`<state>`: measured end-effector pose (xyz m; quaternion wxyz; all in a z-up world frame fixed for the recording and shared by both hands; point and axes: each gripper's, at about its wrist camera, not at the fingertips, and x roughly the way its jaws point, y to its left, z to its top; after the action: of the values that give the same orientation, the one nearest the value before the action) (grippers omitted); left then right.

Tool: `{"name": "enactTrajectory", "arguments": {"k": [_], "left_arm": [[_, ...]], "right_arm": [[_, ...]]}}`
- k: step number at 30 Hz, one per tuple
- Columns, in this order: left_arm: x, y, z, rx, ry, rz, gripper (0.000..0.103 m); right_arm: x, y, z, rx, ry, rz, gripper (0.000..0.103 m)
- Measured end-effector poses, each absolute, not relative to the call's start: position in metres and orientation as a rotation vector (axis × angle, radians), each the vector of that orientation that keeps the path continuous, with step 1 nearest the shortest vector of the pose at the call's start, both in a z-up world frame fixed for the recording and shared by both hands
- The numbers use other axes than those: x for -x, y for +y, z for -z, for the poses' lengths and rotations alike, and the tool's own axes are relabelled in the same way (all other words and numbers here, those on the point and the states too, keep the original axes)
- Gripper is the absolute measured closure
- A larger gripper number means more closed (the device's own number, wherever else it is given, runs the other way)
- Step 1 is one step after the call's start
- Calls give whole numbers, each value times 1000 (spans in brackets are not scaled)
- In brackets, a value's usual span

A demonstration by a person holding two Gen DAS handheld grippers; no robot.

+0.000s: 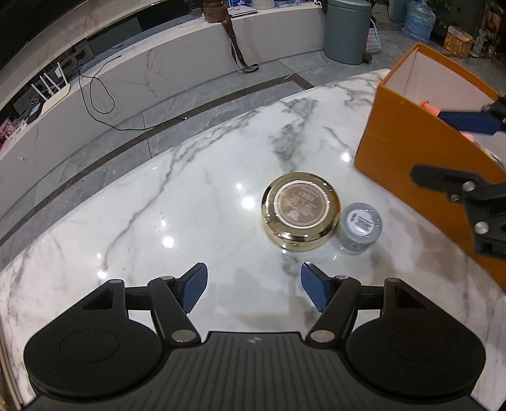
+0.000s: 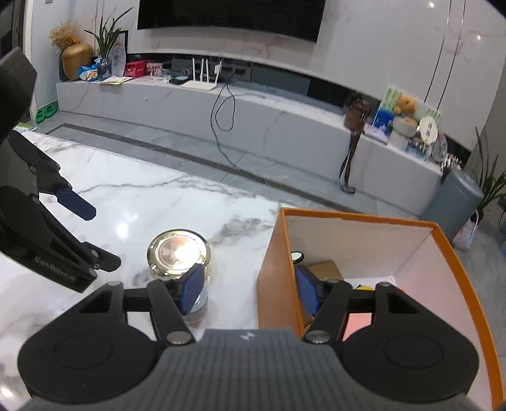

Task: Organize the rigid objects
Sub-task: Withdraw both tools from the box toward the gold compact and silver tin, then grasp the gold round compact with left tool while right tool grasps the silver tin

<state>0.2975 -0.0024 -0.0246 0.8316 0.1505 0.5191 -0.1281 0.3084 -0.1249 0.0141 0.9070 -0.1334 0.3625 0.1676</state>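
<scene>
A round gold jar (image 1: pixel 301 211) stands on the marble table (image 1: pixel 158 221), with a small grey jar (image 1: pixel 360 228) touching its right side. My left gripper (image 1: pixel 254 286) is open and empty, low over the table a little short of the gold jar. An orange box (image 1: pixel 408 164) with white inside stands to the right. In the right wrist view my right gripper (image 2: pixel 248 289) is open and empty, straddling the orange box's (image 2: pixel 363 227) left wall; its left finger hides part of the grey jar (image 2: pixel 197 308) in front of the gold jar (image 2: pixel 178 254).
Several small items (image 2: pixel 325 268) lie inside the orange box. The table's far edge drops to a grey tiled floor (image 1: pixel 189 104). A long white TV bench (image 2: pixel 253 107) with a router and a grey bin (image 1: pixel 346 30) stand beyond.
</scene>
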Motion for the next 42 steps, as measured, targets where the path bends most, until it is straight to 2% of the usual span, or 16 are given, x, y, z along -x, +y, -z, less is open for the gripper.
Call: {"name": "enactTrajectory", "arguments": {"k": [4, 6, 14, 21, 27, 29, 39, 42], "left_arm": [[-302, 8, 33, -293, 1075, 287, 23], [-305, 11, 37, -285, 1069, 301, 23], [-307, 11, 48, -302, 1025, 377, 23], [-314, 7, 53, -344, 996, 424, 23], [-318, 7, 60, -345, 995, 450, 23], [-320, 6, 63, -346, 994, 450, 23], [-315, -7, 68, -348, 949, 544, 22], [-317, -14, 72, -348, 930, 560, 18]], "right_arm": [[-290, -110, -14, 425, 597, -371, 43], [-285, -103, -15, 424, 586, -424, 43], [-293, -85, 20, 356, 752, -502, 43], [-303, -79, 45, 344, 809, -505, 43], [-311, -77, 60, 331, 808, -504, 51], [-312, -77, 64, 327, 811, -497, 60], [-307, -89, 59, 267, 920, -444, 61], [-304, -93, 60, 229, 942, -444, 61]]}}
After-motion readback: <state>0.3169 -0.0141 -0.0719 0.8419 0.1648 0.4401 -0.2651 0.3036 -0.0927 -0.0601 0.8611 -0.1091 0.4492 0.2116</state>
